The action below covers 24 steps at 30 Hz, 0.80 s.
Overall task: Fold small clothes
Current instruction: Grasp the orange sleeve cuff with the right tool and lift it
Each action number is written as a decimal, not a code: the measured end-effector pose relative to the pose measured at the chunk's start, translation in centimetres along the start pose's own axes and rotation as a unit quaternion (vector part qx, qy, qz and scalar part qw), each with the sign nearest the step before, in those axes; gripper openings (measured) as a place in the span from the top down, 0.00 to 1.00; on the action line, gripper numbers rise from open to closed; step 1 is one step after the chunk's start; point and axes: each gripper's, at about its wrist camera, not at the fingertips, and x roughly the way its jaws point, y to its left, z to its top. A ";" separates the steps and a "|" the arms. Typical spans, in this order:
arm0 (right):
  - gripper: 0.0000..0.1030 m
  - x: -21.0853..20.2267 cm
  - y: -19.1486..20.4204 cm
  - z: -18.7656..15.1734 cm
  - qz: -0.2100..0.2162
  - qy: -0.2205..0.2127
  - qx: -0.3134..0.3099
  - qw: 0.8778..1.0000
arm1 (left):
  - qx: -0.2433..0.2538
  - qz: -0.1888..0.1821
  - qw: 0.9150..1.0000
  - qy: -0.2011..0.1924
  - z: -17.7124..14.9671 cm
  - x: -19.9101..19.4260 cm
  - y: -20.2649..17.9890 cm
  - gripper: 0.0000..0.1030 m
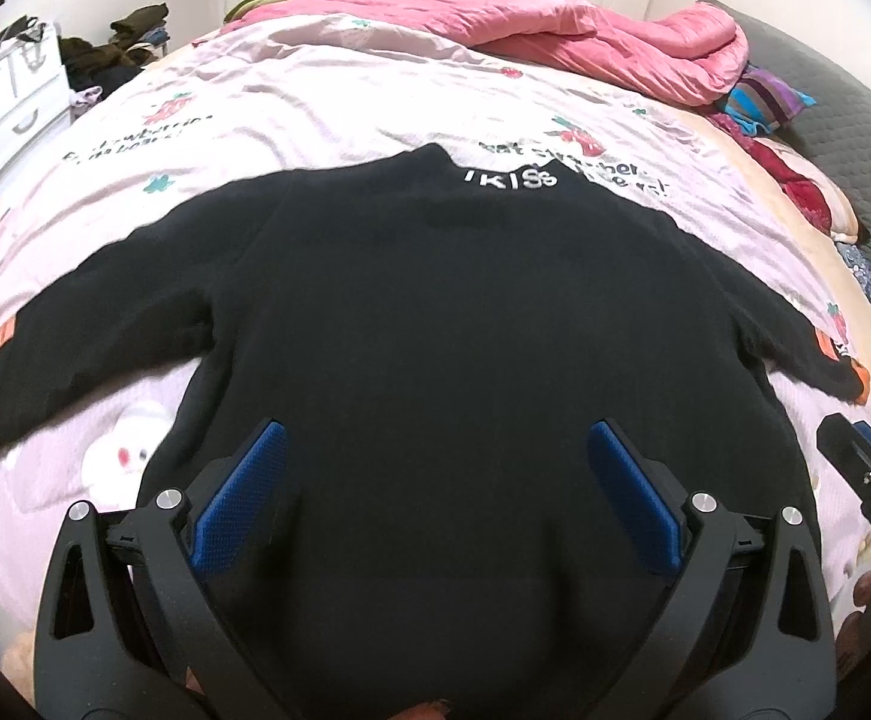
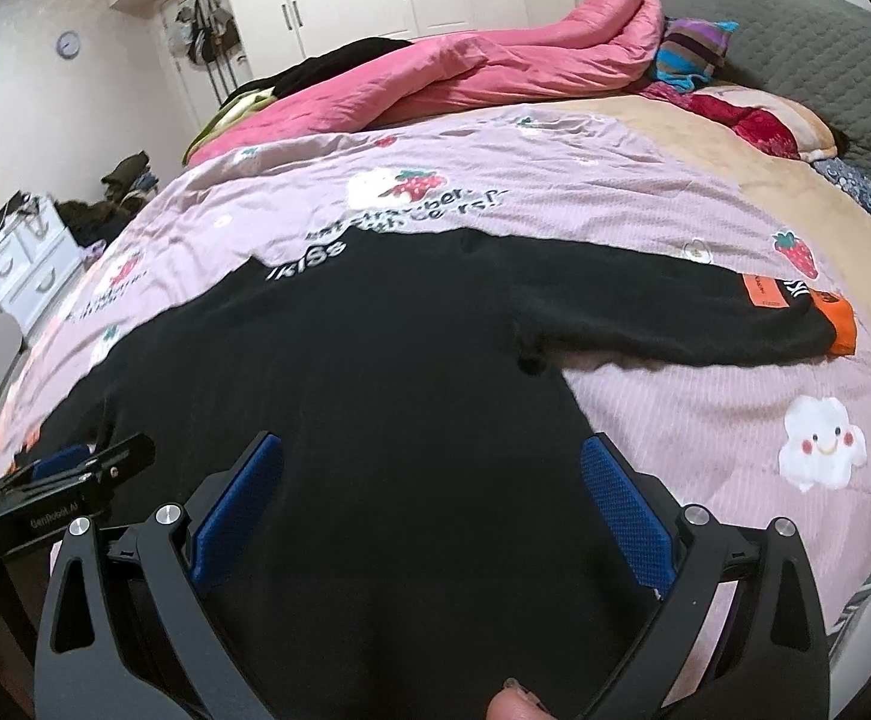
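Left wrist view: black sweater spread flat on the bed.
Left gripper and right gripper both gape wide above its hem, holding nothing.

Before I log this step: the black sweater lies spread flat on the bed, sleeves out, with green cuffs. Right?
Not quite: the cuffs are orange, as the right wrist view shows. The black sweater does lie spread flat on the bed, sleeves out.

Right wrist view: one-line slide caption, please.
Open right gripper above a black sweater spread flat, sleeves out, on a pink strawberry-print bedsheet.
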 end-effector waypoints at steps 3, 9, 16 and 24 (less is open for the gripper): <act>0.04 0.6 -0.6 1.0 -0.007 0.000 0.009 1.000 | 0.006 -0.001 1.000 -0.002 1.3 0.5 -0.5 0.09; 0.04 1.8 -2.9 3.3 -0.021 -0.005 0.045 0.999 | 0.012 -0.002 1.000 0.000 3.8 2.0 -1.3 0.09; 0.04 3.5 -6.0 5.6 -0.048 -0.008 0.089 0.995 | 0.021 -0.004 1.000 0.011 5.9 4.5 -2.1 0.08; 0.04 4.9 -11.2 7.8 -0.091 -0.020 0.160 0.983 | 0.025 -0.017 0.999 0.024 7.9 7.6 -2.5 0.08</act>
